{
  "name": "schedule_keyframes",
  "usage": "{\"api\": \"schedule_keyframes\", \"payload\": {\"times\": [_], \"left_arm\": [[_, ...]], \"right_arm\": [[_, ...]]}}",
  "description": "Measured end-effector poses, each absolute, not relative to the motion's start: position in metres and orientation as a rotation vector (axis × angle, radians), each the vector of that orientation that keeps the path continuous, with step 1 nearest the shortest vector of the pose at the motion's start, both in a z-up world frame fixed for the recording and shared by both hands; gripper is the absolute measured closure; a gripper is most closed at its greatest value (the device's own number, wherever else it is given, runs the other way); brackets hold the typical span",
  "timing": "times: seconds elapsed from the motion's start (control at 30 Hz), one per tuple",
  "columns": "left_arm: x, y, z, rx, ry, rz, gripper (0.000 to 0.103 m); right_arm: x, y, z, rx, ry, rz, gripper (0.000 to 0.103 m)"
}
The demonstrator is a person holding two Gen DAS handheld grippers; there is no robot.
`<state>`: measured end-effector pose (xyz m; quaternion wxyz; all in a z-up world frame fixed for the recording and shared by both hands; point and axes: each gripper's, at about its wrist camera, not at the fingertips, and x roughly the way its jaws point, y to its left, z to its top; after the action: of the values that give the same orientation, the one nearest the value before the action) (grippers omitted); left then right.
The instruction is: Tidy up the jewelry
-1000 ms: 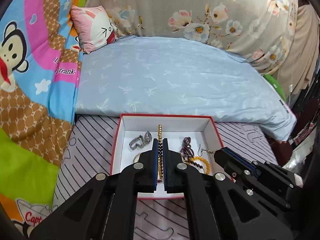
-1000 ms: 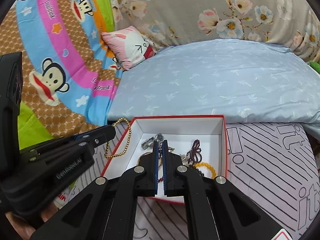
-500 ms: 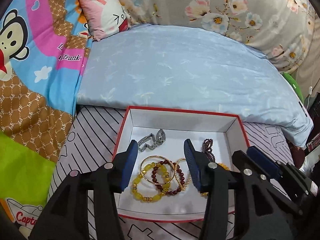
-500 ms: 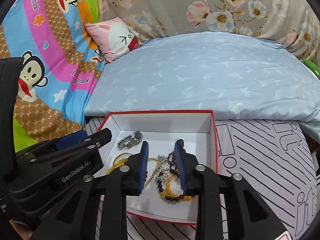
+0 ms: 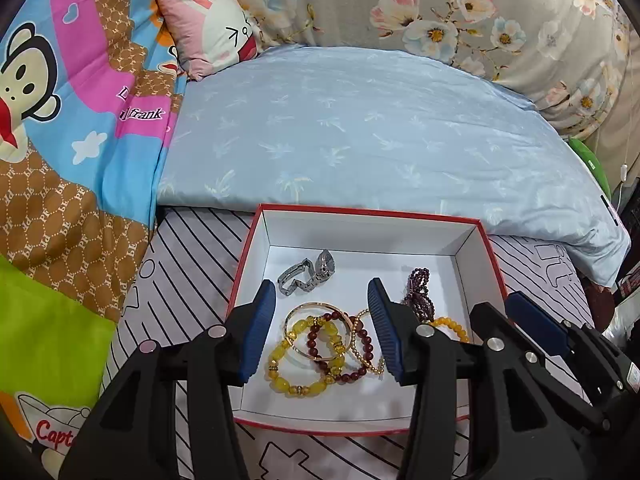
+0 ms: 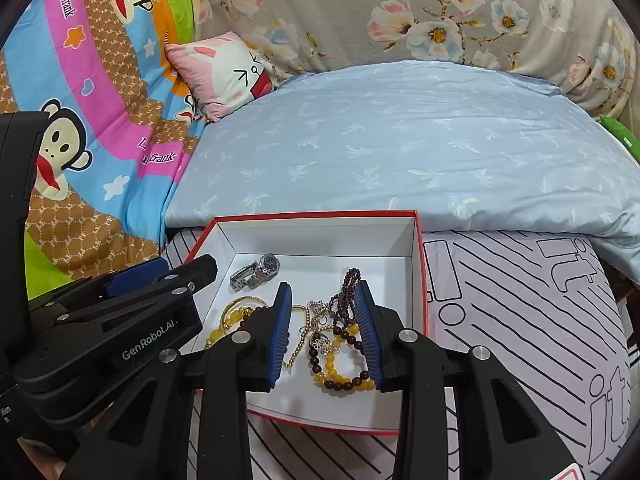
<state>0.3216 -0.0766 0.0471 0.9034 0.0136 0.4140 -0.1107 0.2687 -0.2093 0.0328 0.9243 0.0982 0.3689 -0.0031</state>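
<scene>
A red-rimmed white box (image 5: 478, 240) sits on a striped sheet (image 5: 192, 240), just in front of a pale blue quilt (image 5: 360, 128). Both hand-held grippers hang over it with their jaws spread and gripping nothing: the left hand-held gripper (image 5: 322, 330) above a yellow bead bracelet (image 5: 296, 364), a gold bangle (image 5: 316, 308) and a dark red bead bracelet (image 5: 352, 368); the right hand-held gripper (image 6: 322, 334) above a tangle of chains and beads (image 6: 328, 340) whose separate pieces are hard to tell apart. A silver watch (image 6: 256, 272) lies toward the far left corner, and a purple bead strand (image 5: 418, 292) lies to the right.
</scene>
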Motion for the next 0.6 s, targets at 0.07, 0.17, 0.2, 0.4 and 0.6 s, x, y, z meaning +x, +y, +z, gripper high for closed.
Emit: {"api": "schedule_keyframes", "payload": {"times": [0.07, 0.17, 0.2, 0.4, 0.6], "left_arm": [[0.319, -0.076, 0.048, 0.028, 0.854, -0.228, 0.057], [0.313, -0.075, 0.051, 0.029, 0.851, -0.226, 0.057], [0.310, -0.075, 0.053, 0.031, 0.851, -0.224, 0.057], [0.301, -0.074, 0.059, 0.036, 0.846, -0.217, 0.057], [0.283, -0.069, 0.069, 0.047, 0.831, -0.192, 0.047]], "right_arm": [[0.265, -0.209, 0.034, 0.198, 0.755, -0.011, 0.069], [0.256, -0.208, 0.038, 0.194, 0.750, -0.018, 0.069], [0.255, -0.207, 0.040, 0.192, 0.750, -0.019, 0.069], [0.238, -0.204, 0.050, 0.179, 0.743, -0.038, 0.067], [0.222, -0.206, 0.058, 0.178, 0.736, -0.073, 0.056]]}}
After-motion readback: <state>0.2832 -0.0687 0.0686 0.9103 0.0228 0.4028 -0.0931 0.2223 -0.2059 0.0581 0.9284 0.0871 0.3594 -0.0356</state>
